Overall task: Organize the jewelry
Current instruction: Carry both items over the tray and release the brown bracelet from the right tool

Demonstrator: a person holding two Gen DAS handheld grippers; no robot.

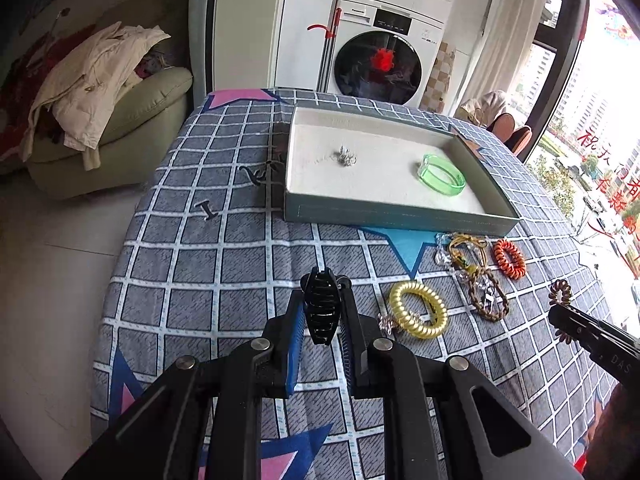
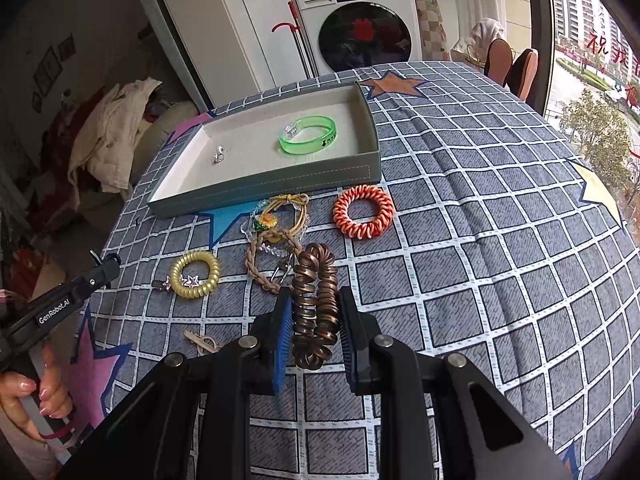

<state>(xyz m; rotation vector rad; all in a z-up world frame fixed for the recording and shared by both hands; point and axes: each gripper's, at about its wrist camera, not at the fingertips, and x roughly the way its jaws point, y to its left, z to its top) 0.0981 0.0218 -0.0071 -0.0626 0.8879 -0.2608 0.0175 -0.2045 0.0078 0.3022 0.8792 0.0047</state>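
I have two pieces in the tray; left gripper clamps a black claw clip, right gripper a brown coil tie; several lie before it.

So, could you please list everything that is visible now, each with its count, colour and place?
tray: 1, grey-green with pale lining, far side of the table
bracelet: 1, clear green, in the tray
small charm: 1, silver, in the tray
coil hair tie: 1, orange, on the cloth before the tray
coil hair tie: 1, yellow, on the cloth
braided cord: 1, tan, on the cloth
flower tie: 1, yellow cord, near the tray
tablecloth: 1, grey-blue checked
washing machine: 1, white, behind the table
left gripper: shut on a black hair clip
right gripper: shut on a brown coil tie
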